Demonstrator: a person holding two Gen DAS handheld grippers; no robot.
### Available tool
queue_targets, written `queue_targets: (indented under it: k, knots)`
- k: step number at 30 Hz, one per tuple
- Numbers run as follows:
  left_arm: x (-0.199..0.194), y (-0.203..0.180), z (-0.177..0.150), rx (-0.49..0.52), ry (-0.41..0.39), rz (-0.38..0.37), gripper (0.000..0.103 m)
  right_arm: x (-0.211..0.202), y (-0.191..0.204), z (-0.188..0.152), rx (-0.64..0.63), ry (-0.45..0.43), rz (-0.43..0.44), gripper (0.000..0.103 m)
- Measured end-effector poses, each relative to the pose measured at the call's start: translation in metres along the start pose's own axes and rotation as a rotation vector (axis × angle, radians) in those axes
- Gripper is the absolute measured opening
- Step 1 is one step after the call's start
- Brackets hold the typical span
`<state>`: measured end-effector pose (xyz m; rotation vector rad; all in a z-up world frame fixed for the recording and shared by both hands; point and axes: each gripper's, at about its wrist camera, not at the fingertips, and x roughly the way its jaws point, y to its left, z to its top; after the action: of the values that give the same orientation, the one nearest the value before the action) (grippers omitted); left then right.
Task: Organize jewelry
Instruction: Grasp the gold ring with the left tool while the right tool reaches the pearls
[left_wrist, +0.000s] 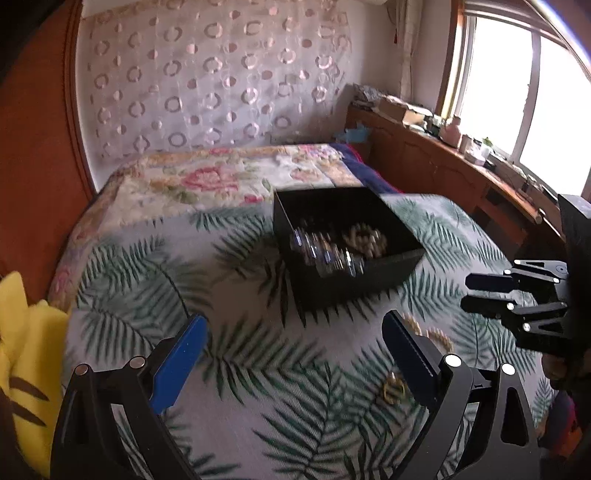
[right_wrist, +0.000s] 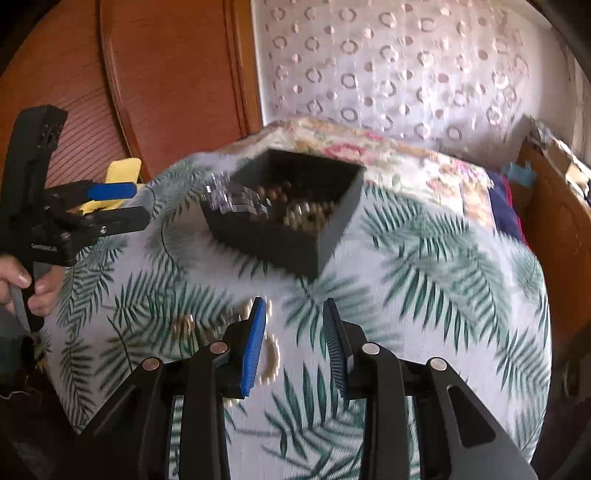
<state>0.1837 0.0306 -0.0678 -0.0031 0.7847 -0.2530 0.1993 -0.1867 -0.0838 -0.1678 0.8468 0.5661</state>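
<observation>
A black open box (left_wrist: 354, 291) (right_wrist: 273, 243) sits on the palm-leaf bedspread and holds a crystal bracelet (left_wrist: 325, 254) (right_wrist: 236, 199) and bead bracelets (left_wrist: 365, 238) (right_wrist: 306, 216). A pearl string (left_wrist: 428, 332) (right_wrist: 271, 354) and a gold piece (left_wrist: 393, 389) (right_wrist: 184, 325) lie loose on the cloth in front of the box. My left gripper (left_wrist: 295, 332) (right_wrist: 136, 206) is open and empty, hovering above the cloth, the loose jewelry by its right finger. My right gripper (right_wrist: 295, 306) (left_wrist: 467, 295) is open and empty, the pearl string partly hidden behind its left finger.
The bed (left_wrist: 240, 369) carries a floral quilt (left_wrist: 207, 177) behind the box. A yellow plush toy (left_wrist: 26, 350) lies at the left edge. A wooden cabinet (left_wrist: 443, 166) with clutter runs under the window on the right. A wooden headboard (right_wrist: 147, 81) stands to the left.
</observation>
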Motion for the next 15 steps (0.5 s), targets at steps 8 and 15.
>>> queue_targets:
  k: [8, 15]
  knots:
    - [0.013, -0.029, -0.029, 0.060, 0.080, -0.046, 0.092, 0.008, 0.001, -0.027, 0.046, 0.033, 0.000, 0.035]
    - [0.028, -0.052, -0.039, 0.109, 0.144, -0.083, 0.064, 0.009, 0.010, -0.037, 0.019, 0.039, -0.007, 0.035]
